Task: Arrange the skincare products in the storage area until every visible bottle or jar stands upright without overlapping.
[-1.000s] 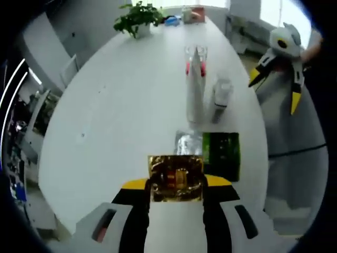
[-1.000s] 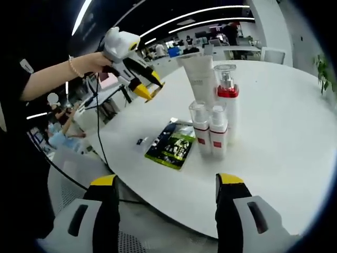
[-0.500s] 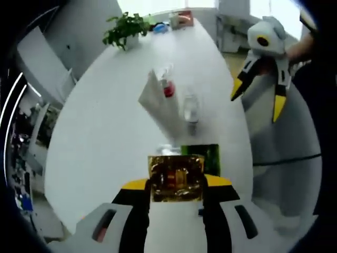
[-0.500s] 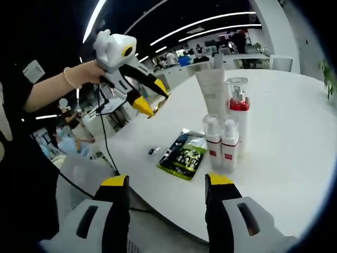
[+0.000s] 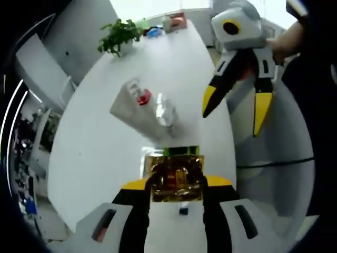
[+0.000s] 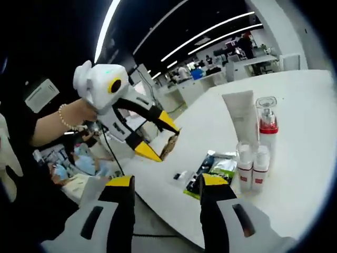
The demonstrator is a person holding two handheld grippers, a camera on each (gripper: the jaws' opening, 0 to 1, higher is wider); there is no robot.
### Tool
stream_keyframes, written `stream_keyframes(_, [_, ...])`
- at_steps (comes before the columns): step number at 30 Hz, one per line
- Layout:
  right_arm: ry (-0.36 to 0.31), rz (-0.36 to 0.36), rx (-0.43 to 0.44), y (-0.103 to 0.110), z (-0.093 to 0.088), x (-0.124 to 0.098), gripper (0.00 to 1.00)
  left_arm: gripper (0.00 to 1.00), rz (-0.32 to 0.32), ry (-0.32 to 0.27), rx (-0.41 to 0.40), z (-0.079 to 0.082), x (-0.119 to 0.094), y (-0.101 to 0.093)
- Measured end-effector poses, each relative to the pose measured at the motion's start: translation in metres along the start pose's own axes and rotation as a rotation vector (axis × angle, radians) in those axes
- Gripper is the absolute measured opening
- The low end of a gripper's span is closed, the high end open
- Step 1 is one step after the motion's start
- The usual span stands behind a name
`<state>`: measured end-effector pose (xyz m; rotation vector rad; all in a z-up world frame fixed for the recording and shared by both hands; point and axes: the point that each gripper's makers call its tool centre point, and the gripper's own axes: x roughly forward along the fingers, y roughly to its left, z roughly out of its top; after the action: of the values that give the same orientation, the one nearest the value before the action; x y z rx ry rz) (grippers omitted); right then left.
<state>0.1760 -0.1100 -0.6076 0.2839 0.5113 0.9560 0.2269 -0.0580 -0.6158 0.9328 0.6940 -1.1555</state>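
My left gripper (image 5: 176, 183) is shut on a gold foil sachet (image 5: 176, 169), held above the near end of the white table (image 5: 100, 153). In the right gripper view that left gripper (image 6: 164, 141) hangs in a hand, with the gold sachet (image 6: 169, 146) between its tips. A white tube (image 6: 239, 113), a red-collared pump bottle (image 6: 267, 126) and two small clear bottles (image 6: 251, 167) stand upright in a tight cluster. A green sachet (image 6: 213, 168) lies flat beside them. My right gripper (image 6: 166, 184) is open and holds nothing; in the left gripper view the right gripper (image 5: 234, 110) hovers beyond the table edge.
A potted plant (image 5: 118, 34) and some boxes (image 5: 174, 21) stand at the table's far end. A small dark item (image 6: 179, 175) lies near the green sachet. A person's hand (image 6: 79, 113) and cables are off the table's edge, with office desks behind.
Both hands have moved, shifting both views. The two grippers have come closer together. My right gripper's jaws have narrowed somewhat. The bottles stand as before.
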Motion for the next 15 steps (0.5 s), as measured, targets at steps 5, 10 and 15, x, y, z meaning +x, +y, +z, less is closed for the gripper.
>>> stream_keyframes(5, [-0.034, 0.016, 0.021, 0.000, 0.012, 0.008, 0.38, 0.40, -0.001, -0.007, 0.024, 0.015, -0.003, -0.016])
stream_keyframes(10, [-0.065, 0.046, 0.043, 0.007, 0.022, 0.011, 0.36, 0.40, 0.003, -0.002, 0.061, 0.025, -0.006, -0.024])
stream_keyframes(15, [-0.066, 0.042, 0.128, 0.000, 0.019, 0.011, 0.31, 0.40, 0.007, -0.012, 0.066, 0.036, -0.005, -0.030])
